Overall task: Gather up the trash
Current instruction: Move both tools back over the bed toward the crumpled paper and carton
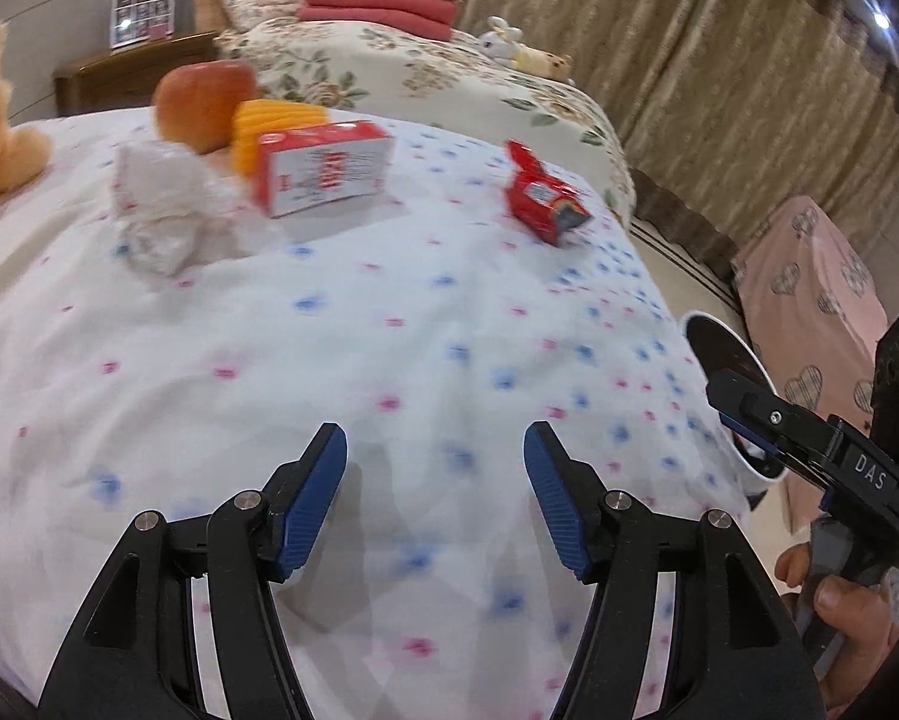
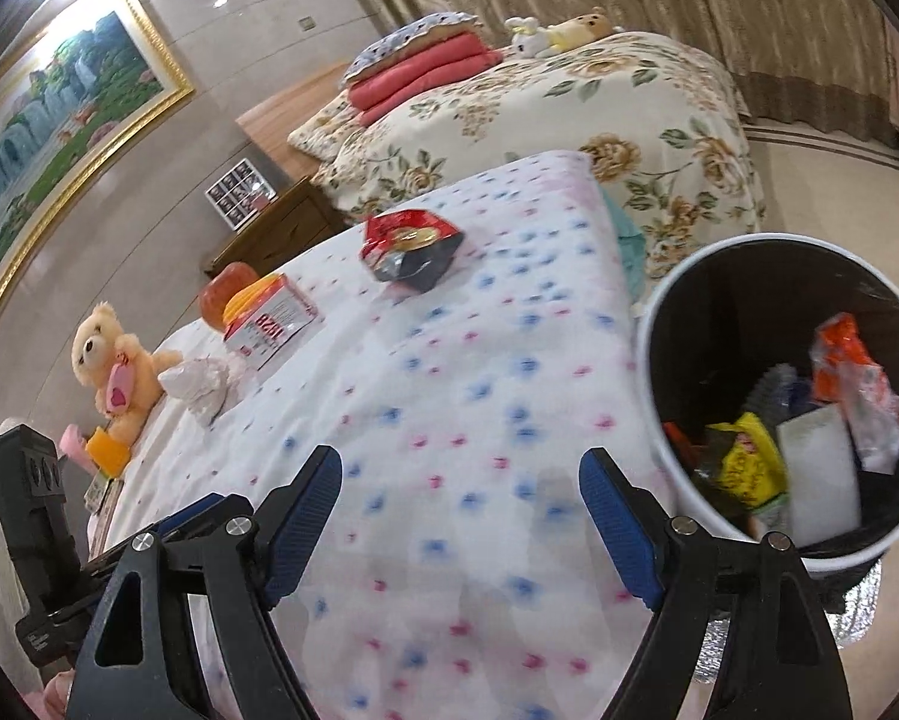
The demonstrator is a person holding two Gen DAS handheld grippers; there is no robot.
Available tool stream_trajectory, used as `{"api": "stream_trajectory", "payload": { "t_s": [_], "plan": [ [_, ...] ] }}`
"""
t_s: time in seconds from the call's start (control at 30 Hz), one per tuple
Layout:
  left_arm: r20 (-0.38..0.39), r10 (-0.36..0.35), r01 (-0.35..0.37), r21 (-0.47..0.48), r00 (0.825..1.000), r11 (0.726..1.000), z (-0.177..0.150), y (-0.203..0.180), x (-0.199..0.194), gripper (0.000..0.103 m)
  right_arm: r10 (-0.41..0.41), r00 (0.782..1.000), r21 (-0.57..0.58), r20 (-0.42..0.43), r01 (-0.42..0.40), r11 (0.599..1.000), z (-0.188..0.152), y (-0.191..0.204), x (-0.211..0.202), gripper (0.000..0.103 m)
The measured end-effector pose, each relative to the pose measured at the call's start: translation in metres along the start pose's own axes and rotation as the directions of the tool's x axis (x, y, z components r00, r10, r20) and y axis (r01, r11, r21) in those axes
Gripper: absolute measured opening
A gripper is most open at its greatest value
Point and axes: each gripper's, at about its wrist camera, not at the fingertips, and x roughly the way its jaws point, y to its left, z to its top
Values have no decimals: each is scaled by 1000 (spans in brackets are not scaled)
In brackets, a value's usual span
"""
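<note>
Both hand-held grippers, left [image 1: 435,498] and right [image 2: 460,528], hung released and empty above the bed [image 1: 389,330]; the red snack wrapper [image 1: 542,195] lay uncollected.

A cream plush teddy bear [image 2: 110,360] holding a pink heart sits on the white quilt dotted with blue and pink flowers [image 2: 449,420], near a round orange-red apple [image 1: 203,102]. On the neighbouring floral-covered bed [image 2: 569,120] lie folded coral-red blankets [image 1: 377,3] and small stuffed toys [image 1: 527,48]. A gold-framed landscape painting [image 2: 59,120] hangs on the wall.
</note>
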Motion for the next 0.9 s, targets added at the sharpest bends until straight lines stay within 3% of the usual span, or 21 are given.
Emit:
{"api": "stream_trajectory", "payload": {
  "t_s": [0.63,0.9],
  "plan": [
    [36,132,-125,-151,991,981,25,97,-7,63,93,992,-134,-91,-105,985,9,71,65,83],
    [39,154,-146,-160,987,976,50,122,1,66,113,988,-171,-109,-131,976,22,85,89,87]
  ]
}}
